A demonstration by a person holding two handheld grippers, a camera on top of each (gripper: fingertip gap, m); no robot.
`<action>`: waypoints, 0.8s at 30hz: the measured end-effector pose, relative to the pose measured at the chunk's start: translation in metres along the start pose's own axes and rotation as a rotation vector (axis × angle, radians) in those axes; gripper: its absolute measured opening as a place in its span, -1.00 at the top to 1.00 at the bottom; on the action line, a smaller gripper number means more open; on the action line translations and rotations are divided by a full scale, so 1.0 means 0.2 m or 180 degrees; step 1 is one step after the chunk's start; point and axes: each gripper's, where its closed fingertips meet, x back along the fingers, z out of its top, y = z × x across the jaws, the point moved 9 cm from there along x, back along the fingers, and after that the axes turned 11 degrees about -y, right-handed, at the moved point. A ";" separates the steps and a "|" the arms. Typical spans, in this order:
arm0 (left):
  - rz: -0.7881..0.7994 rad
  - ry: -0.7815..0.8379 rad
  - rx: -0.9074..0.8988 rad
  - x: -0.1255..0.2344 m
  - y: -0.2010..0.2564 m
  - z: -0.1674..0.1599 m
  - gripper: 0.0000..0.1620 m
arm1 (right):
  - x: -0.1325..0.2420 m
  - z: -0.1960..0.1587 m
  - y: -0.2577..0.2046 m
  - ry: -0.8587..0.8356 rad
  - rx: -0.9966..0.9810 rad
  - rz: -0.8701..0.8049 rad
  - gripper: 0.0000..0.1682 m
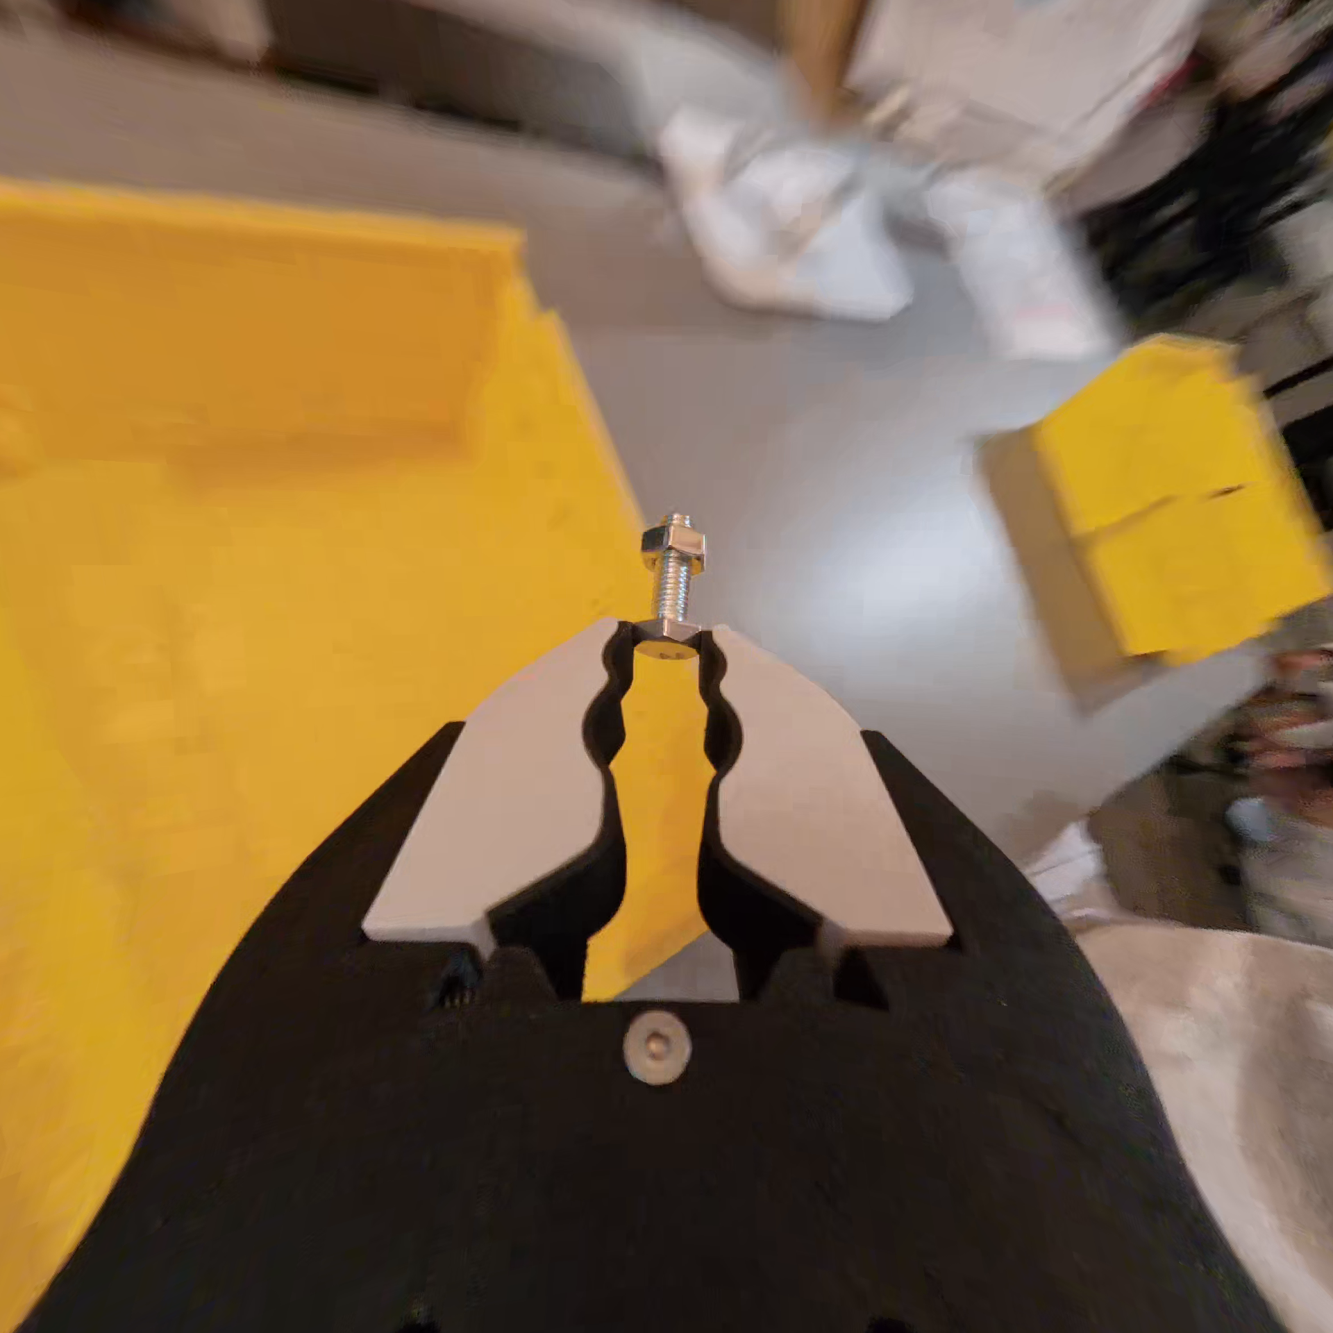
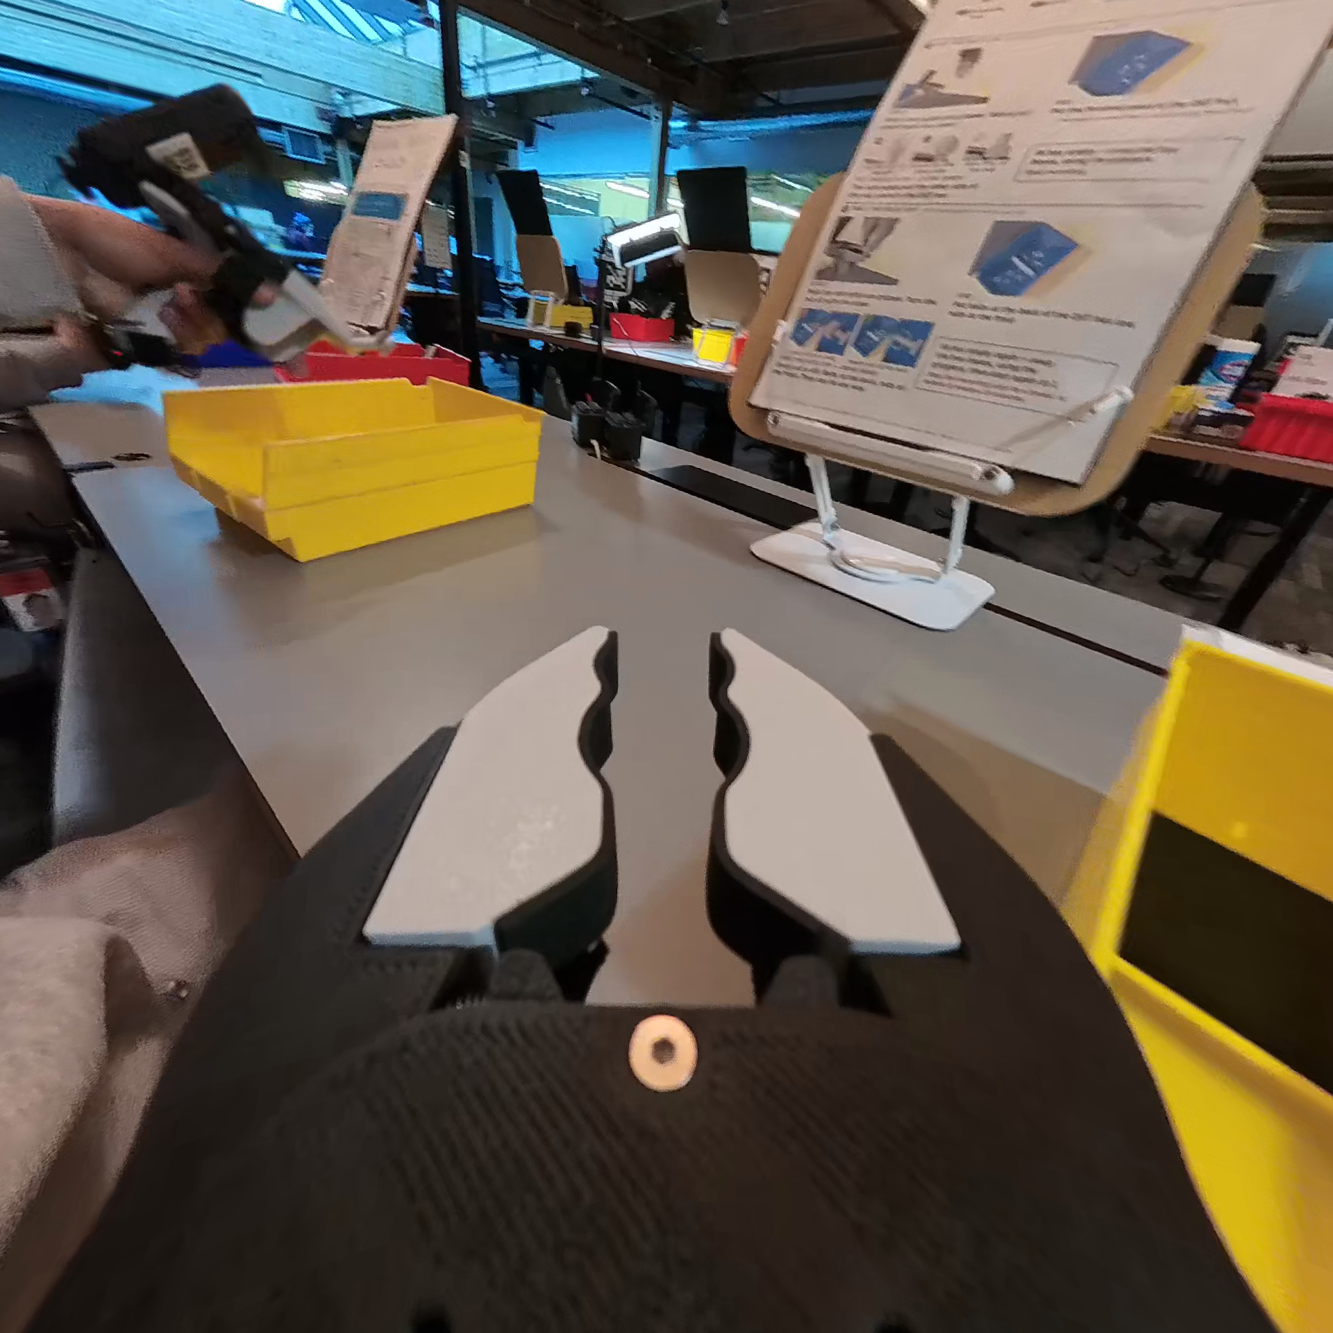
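My left gripper [image 1: 665,635] is shut on the hex head of a silver bolt [image 1: 671,577] with a nut threaded near its far end. It hangs above the right edge of a large yellow bin [image 1: 252,469], and this view is blurred by motion. In the right wrist view the left gripper [image 2: 361,339] is held by a hand above the same yellow bin [image 2: 353,462] at the far left of the grey table [image 2: 505,613]. My right gripper [image 2: 663,649] is open and empty, low over the table's near part.
A second yellow bin [image 2: 1226,938] stands close at the right, also showing in the left wrist view [image 1: 1168,505]. A sheet of instructions on a white stand [image 2: 1010,238] is at the back right. A red bin [image 2: 389,364] sits behind the yellow one. White crumpled material [image 1: 793,231] lies farther off.
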 end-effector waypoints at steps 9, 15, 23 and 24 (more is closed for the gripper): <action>-0.2579 0.1514 -0.0510 -0.34 1.01 -0.03 0.78 | -0.34 0.29 -0.11 0.0587 -0.0587 0.1057 0.67; -0.2748 0.1933 -0.0916 -0.82 1.38 -0.37 0.79 | -0.34 0.14 -0.17 0.1094 -0.0586 0.1588 0.65; -0.2609 0.1667 -0.1217 -1.04 1.38 -0.53 0.79 | -0.39 0.03 -0.05 0.0726 -0.0761 0.1675 0.64; -0.2653 0.1664 -0.1161 -1.04 1.37 -0.52 0.79 | -0.39 0.03 -0.06 0.0676 -0.0725 0.1704 0.66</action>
